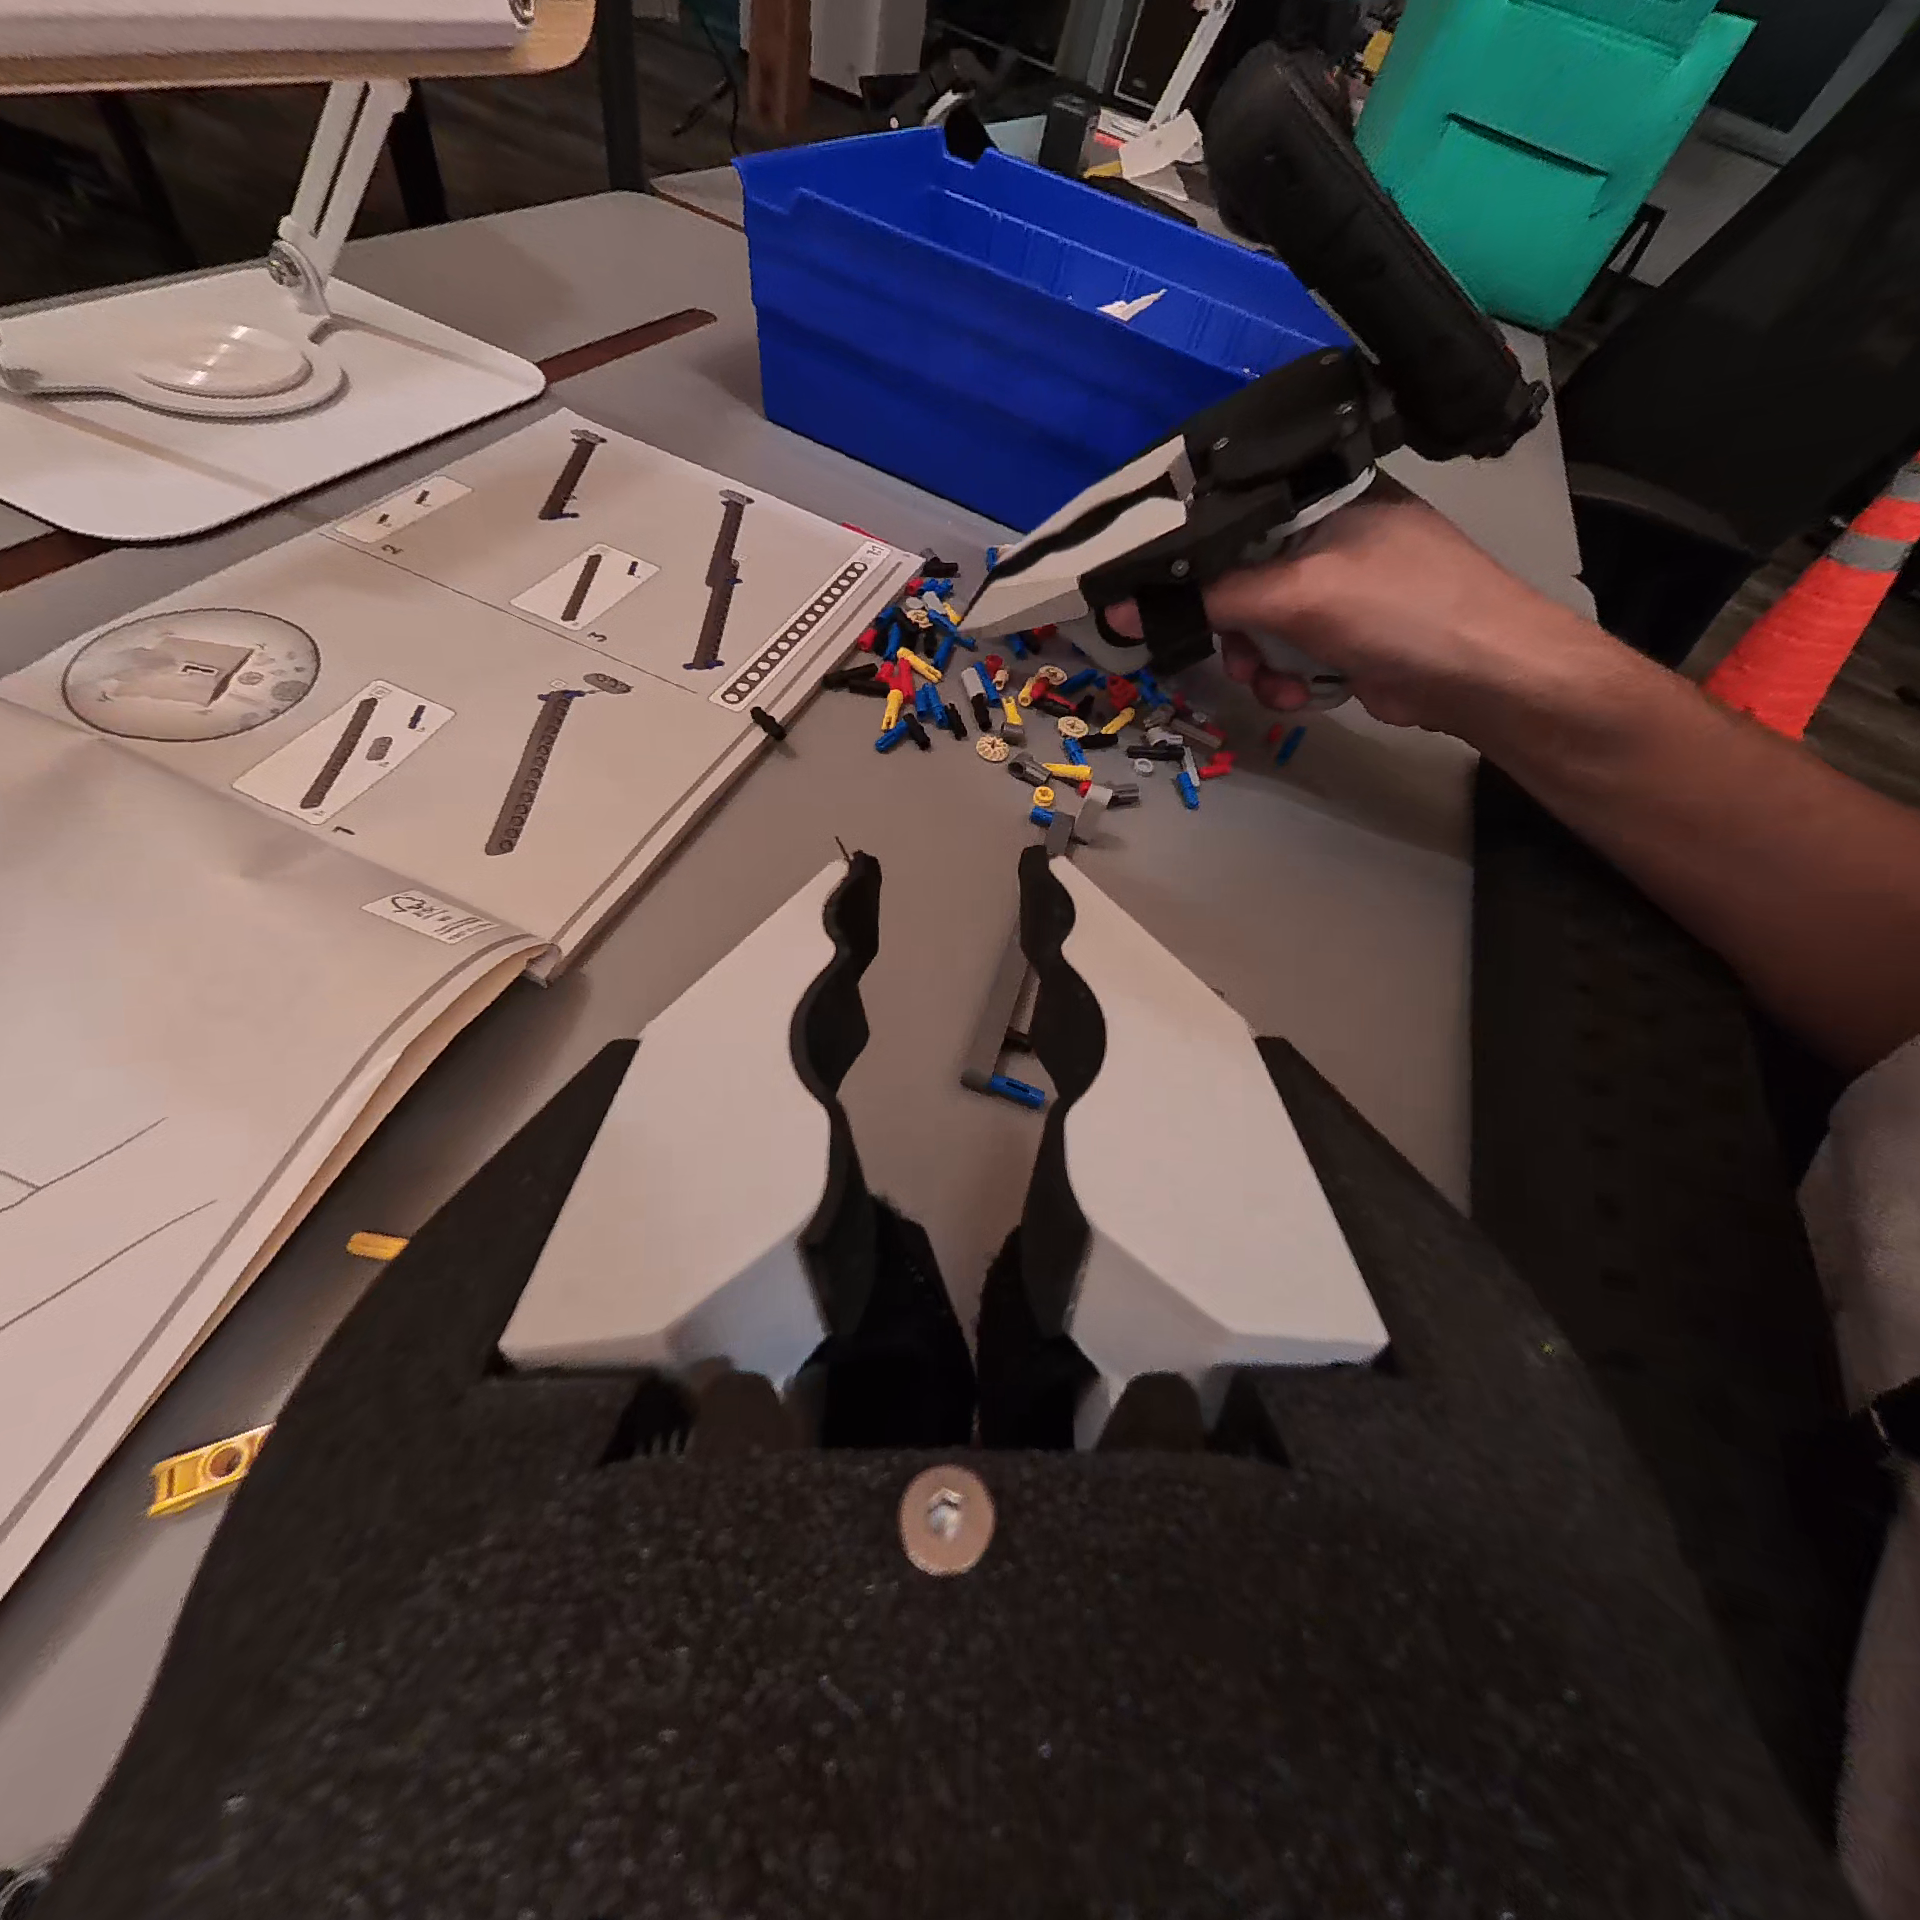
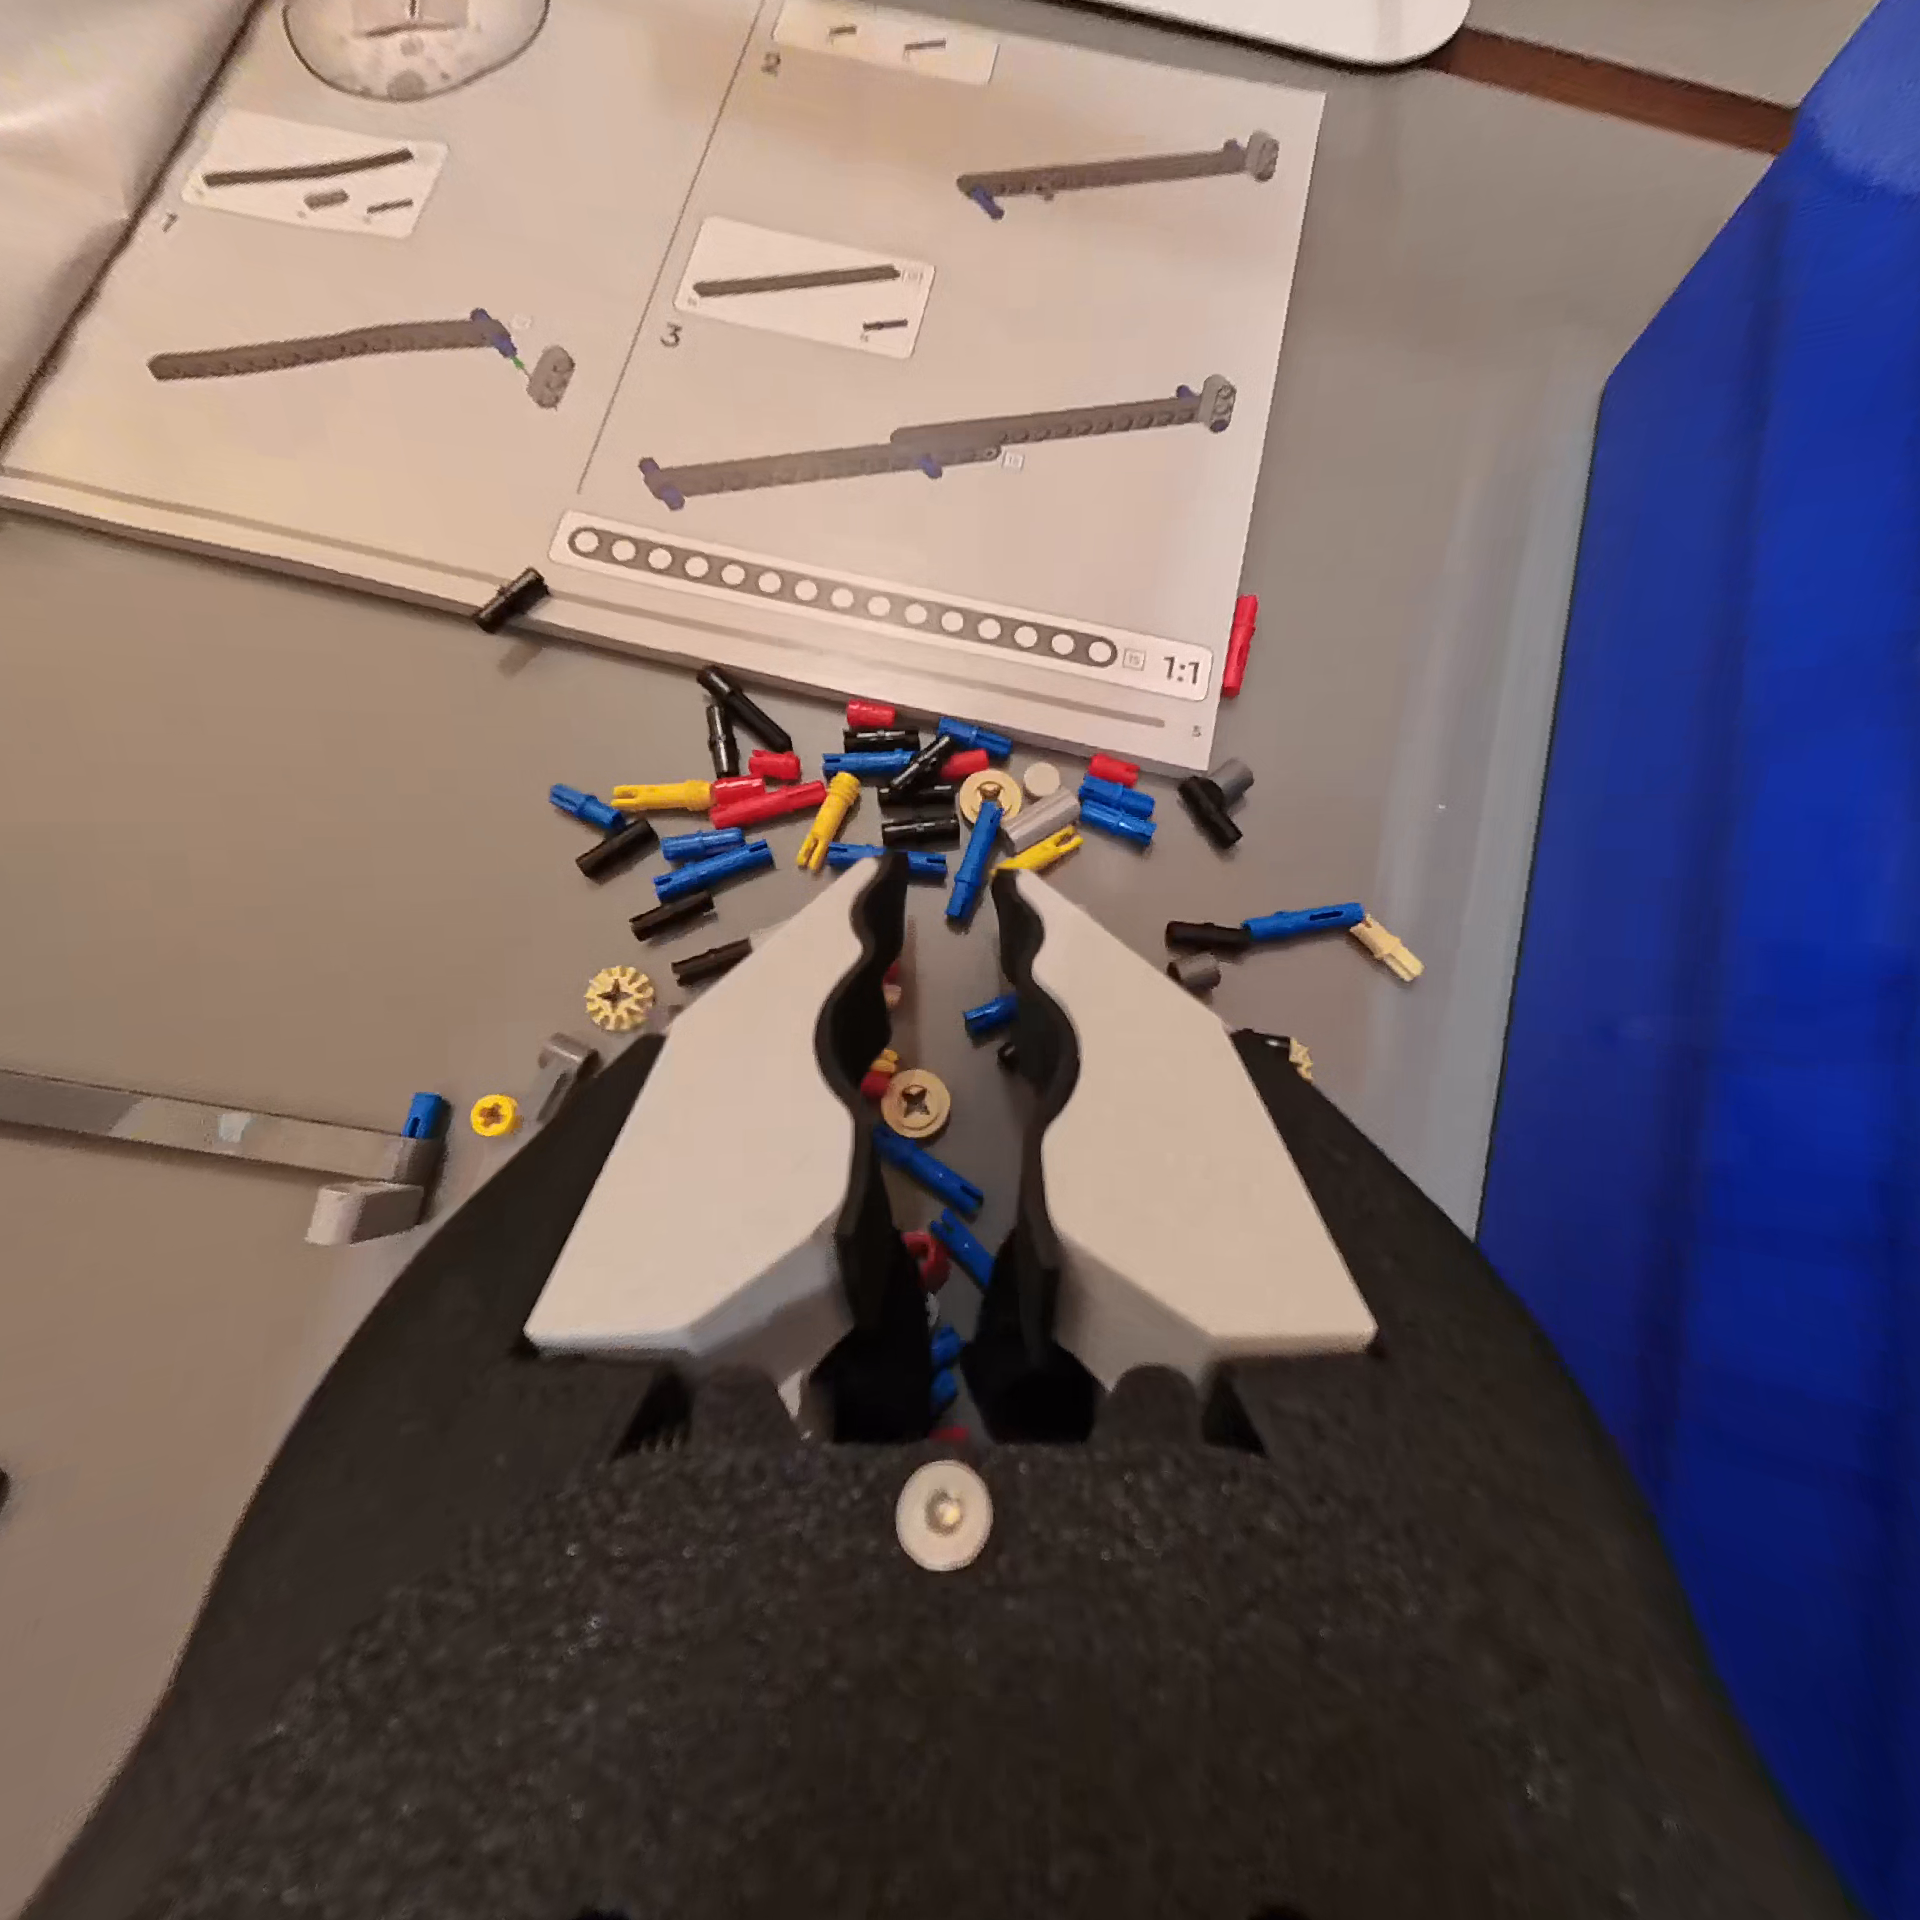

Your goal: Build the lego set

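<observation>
A pile of small Lego pins and connectors [image 2: 894,800], blue, black, red and yellow, lies on the grey table beside the open instruction booklet [image 2: 831,312]. My right gripper [image 2: 948,873] is open and low over the pile, with a blue pin [image 2: 971,862] lying between its tips. It also shows in the left wrist view [image 1: 977,613], held by a hand. A long grey beam with a blue pin at its end [image 2: 208,1132] lies to the left. My left gripper [image 1: 948,862] is open and empty, over that beam [image 1: 1003,1039].
A blue bin [image 1: 997,312] stands behind the pile and close on the right in the right wrist view [image 2: 1714,935]. A white stand base [image 1: 208,395] sits at the back left. Yellow pieces [image 1: 203,1465] lie by the booklet [image 1: 416,675]. A black pin [image 2: 509,600] rests on the booklet's edge. About 25 cm separates my left fingertips from my right.
</observation>
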Demonstrator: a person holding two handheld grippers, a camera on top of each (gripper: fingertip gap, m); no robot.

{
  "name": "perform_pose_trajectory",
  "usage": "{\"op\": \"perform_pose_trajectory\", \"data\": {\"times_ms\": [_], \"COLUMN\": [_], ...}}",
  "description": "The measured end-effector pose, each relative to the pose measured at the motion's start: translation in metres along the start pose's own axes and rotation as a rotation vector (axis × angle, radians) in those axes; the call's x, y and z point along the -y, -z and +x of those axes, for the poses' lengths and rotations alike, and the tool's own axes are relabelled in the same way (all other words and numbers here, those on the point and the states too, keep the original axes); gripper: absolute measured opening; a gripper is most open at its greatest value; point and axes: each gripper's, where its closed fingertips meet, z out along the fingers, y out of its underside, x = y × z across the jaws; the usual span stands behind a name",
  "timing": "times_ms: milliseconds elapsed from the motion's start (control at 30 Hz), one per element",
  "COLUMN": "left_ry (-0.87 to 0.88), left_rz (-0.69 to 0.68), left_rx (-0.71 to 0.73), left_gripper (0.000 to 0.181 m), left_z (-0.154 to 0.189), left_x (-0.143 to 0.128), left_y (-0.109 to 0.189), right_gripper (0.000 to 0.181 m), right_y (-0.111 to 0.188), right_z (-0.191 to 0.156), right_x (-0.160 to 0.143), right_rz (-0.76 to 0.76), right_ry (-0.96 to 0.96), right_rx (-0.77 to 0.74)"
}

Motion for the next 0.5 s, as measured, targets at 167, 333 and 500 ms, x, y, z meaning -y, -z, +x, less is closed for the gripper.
{"op": "perform_pose_trajectory", "data": {"times_ms": [167, 333, 500], "left_ry": [0.038, 0.084, 0.089], "left_rz": [0.005, 0.036, 0.045], "left_rx": [-0.017, -0.056, -0.048], "left_gripper": [0.026, 0.026, 0.026], "left_z": [-0.0022, 0.0012, -0.001], "left_x": [-0.0027, 0.0031, 0.0038], "left_y": [-0.0004, 0.0022, 0.0041], "right_gripper": [0.011, 0.01, 0.004], "right_y": [-0.0034, -0.0071, -0.0056], "right_z": [0.0062, 0.0038, 0.0029], "right_x": [-0.0073, -0.0085, -0.0092], "right_rz": [-0.035, -0.047, -0.049], "right_ry": [0.024, 0.025, 0.045], "right_rx": [-0.032, -0.018, -0.023]}}
